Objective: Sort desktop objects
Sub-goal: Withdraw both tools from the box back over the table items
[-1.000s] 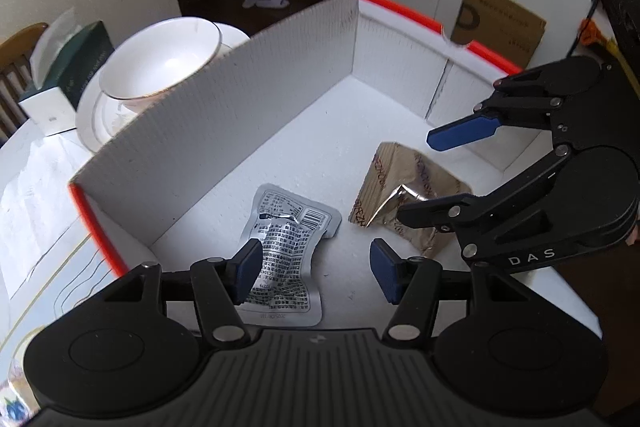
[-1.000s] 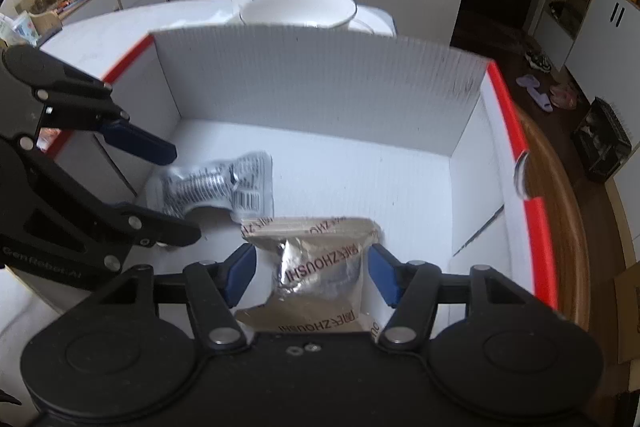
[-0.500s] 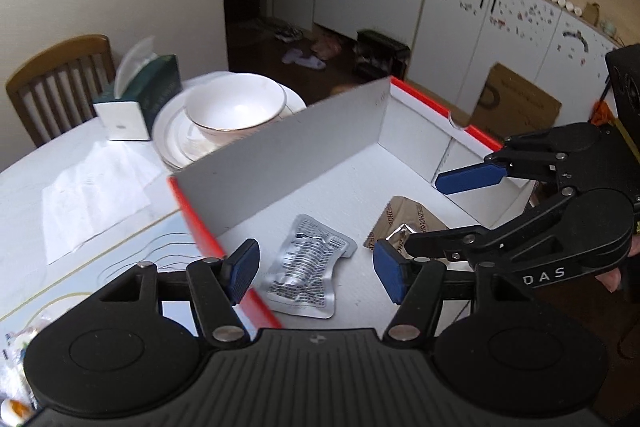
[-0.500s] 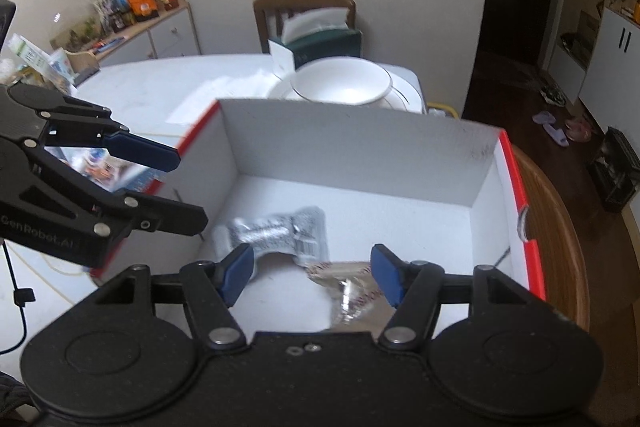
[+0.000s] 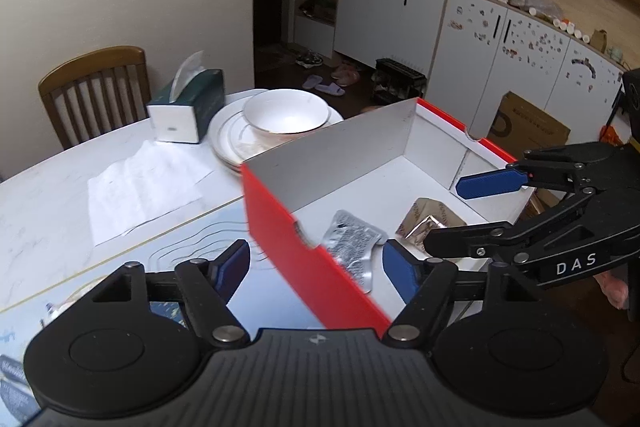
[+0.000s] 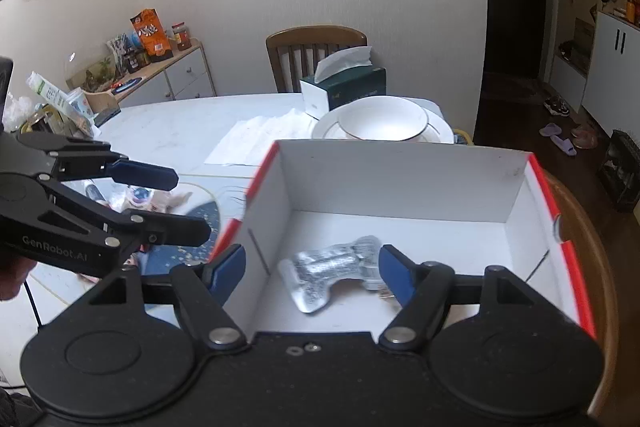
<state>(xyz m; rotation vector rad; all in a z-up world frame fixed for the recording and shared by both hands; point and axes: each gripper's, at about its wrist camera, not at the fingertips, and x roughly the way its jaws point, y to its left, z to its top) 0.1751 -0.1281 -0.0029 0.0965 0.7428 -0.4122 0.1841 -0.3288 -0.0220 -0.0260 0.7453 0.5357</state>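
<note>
box: red-and-white cardboard box (image 5: pixel 280 223) on the table (image 5: pixel 48 187), open top, white inside
in box: silver foil sachet (image 5: pixel 352 247) and gold foil packet (image 5: pixel 430 223) lie flat on the floor, just beside each other, both untouched by any finger
left gripper (image 5: pixel 316 267): jaws wide, nothing between them; raised above the near red wall, one finger outside the box, one over it
right gripper (image 6: pixel 312 267): jaws wide too, empty; hovers over the box's near edge, above the sachet
step: looks like between drops, two items sorted and both tongs free
leftover: small packets (image 6: pixel 152 199) lie on the table left of the box, blurred, can't tell what kind
next: likely swing a gripper out to those packets, lower, close on one, carry to box
bystanders: bowl (image 5: pixel 286 113) on stacked plates (image 5: pixel 224 143), tissue box (image 5: pixel 186 107) behind, well apart from both grippers
</note>
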